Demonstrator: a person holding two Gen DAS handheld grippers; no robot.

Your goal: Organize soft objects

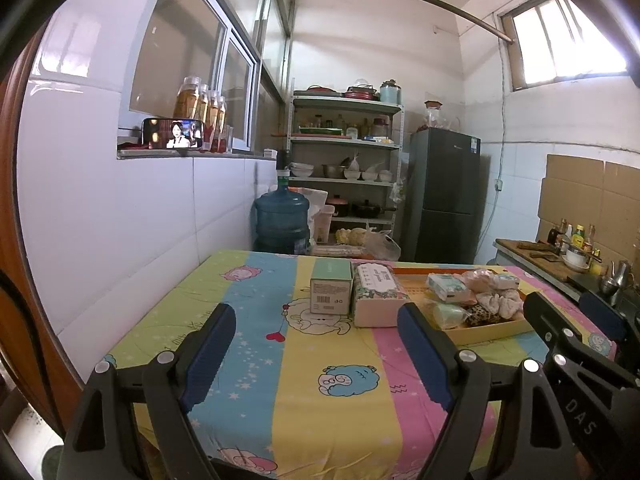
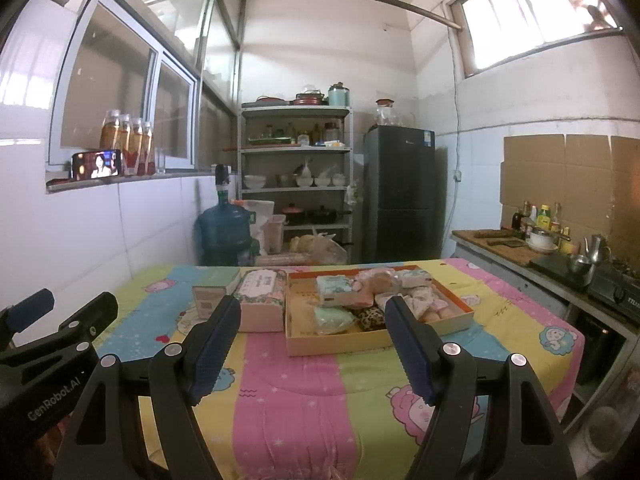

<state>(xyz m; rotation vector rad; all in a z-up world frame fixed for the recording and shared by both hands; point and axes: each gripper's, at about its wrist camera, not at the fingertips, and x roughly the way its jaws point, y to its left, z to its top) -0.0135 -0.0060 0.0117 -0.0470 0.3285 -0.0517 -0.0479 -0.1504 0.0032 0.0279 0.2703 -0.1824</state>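
Observation:
A shallow cardboard tray (image 2: 340, 340) sits on the table with soft things in it: a tissue pack (image 2: 336, 290), a pale green pouch (image 2: 334, 318), a leopard-print piece (image 2: 370, 317) and pink and white cloth items (image 2: 424, 300). The tray also shows in the left wrist view (image 1: 496, 330). Left of it stand a floral tissue box (image 2: 260, 300) and a green carton (image 1: 331, 290). My left gripper (image 1: 316, 354) is open and empty above the near table. My right gripper (image 2: 312, 352) is open and empty, short of the tray.
The table wears a striped cartoon cloth (image 2: 296, 400). Beyond it stand a blue water jug (image 2: 226, 232), a shelf rack (image 2: 296, 176) and a dark fridge (image 2: 404, 196). A counter with bottles and a kettle (image 2: 560, 248) runs along the right. White tiled wall at left.

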